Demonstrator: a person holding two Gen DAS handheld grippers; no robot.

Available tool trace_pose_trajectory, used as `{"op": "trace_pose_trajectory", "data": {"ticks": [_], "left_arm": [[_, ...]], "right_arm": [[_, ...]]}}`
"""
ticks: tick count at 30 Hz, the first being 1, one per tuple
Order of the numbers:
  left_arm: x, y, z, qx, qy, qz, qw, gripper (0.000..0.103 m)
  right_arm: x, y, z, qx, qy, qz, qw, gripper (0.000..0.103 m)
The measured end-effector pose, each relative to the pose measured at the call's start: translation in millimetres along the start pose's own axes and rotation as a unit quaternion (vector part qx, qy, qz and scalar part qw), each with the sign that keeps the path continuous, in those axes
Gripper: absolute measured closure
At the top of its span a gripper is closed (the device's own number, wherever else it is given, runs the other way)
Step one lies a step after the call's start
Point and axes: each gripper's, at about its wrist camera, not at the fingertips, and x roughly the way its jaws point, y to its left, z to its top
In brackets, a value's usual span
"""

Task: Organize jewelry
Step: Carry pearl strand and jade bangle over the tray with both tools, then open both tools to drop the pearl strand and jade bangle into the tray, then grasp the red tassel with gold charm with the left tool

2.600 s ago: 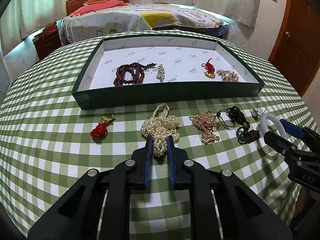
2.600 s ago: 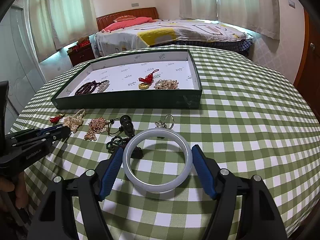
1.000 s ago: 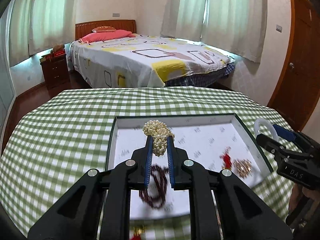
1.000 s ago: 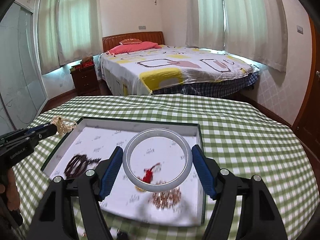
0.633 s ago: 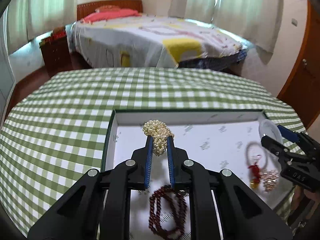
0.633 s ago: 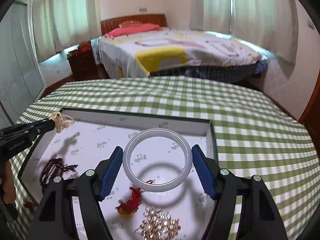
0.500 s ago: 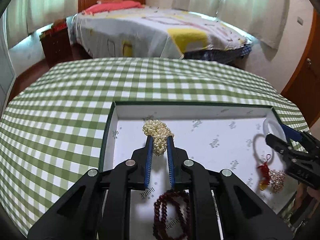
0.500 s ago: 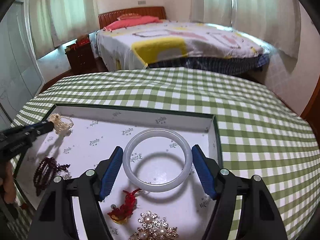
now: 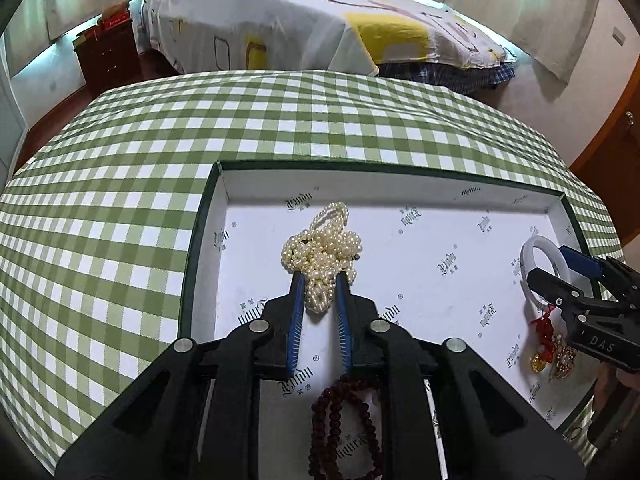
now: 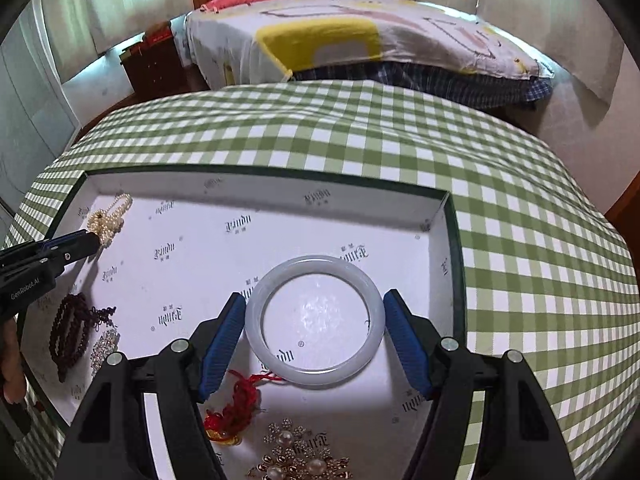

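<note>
A dark green tray [image 9: 202, 216] with a white printed lining sits on the green checked table; it also shows in the right wrist view [image 10: 456, 236]. My left gripper [image 9: 318, 284] is shut on a bunch of pearl strands [image 9: 324, 250], which now rests on the lining near the tray's far left corner. My right gripper [image 10: 314, 316] is shut on a white jade bangle [image 10: 256, 322], held low at the tray's right side. The bangle [image 9: 528, 268] and the right gripper [image 9: 560, 276] show at the right of the left wrist view; the pearls [image 10: 108, 216] at the left of the right wrist view.
In the tray lie a dark red bead bracelet [image 9: 344, 428], a silver rhinestone piece [image 10: 104, 346], a red knot charm with a gold piece [image 10: 234, 408] and a gold pearl brooch [image 10: 300, 460]. A bed [image 9: 304, 20] stands beyond the table.
Both grippers have come down lower into the tray. The pearls now touch the lining near the far left corner, and the bangle sits lower over the right side.
</note>
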Motion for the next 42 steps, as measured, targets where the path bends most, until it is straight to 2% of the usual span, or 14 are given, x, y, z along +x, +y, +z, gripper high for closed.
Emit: {"op": "trace_pose_trajectory", "data": {"ticks": [2, 5, 9, 10, 16, 24, 29, 35, 42], "left_arm": [[1.8, -1.0, -0.3, -0.002, 0.0, 0.003, 1.0, 0.074], [-0.9, 1.2, -0.7, -0.002, -0.005, 0.005, 1.0, 0.063], [-6.9, 5.0, -1.7, -0.005, -0.016, 0.002, 0.9999, 0.058], [-10.4, 6.9, -2.8, -0.006, -0.022, 0.001, 0.9997, 0.054], [-34.0, 12.9, -11.1, -0.011, -0.064, -0.006, 0.9979, 0.046], [-82.5, 17.4, -32.6, -0.013, -0.13, -0.007, 0.9914, 0.046], [-111.8, 16.3, -47.8, -0.005, -0.166, 0.01, 0.986, 0.046], [-136.6, 13.2, -73.0, 0.006, -0.183, 0.019, 0.983, 0.046], [-147.5, 19.5, -104.9, 0.006, -0.172, 0.026, 0.9847, 0.046]], "right_arm": [[0.8, -2.7, 2.3, 0.0, -0.003, 0.001, 1.0, 0.029], [-0.1, -1.8, 2.9, -0.002, -0.007, 0.0, 1.0, 0.028], [-5.4, -3.2, 1.8, 0.003, -0.024, 0.002, 1.0, 0.028], [-6.9, -3.5, 1.3, 0.004, -0.029, 0.002, 1.0, 0.028], [-27.5, -3.5, -6.0, 0.014, -0.077, 0.003, 0.997, 0.028], [-63.3, 7.7, -22.1, 0.008, -0.132, -0.007, 0.991, 0.028], [-83.6, 12.6, -36.2, 0.014, -0.155, -0.005, 0.988, 0.028], [-100.3, 18.8, -57.4, 0.021, -0.169, -0.003, 0.985, 0.028], [-111.6, 22.4, -89.4, 0.035, -0.168, 0.005, 0.985, 0.028]]}}
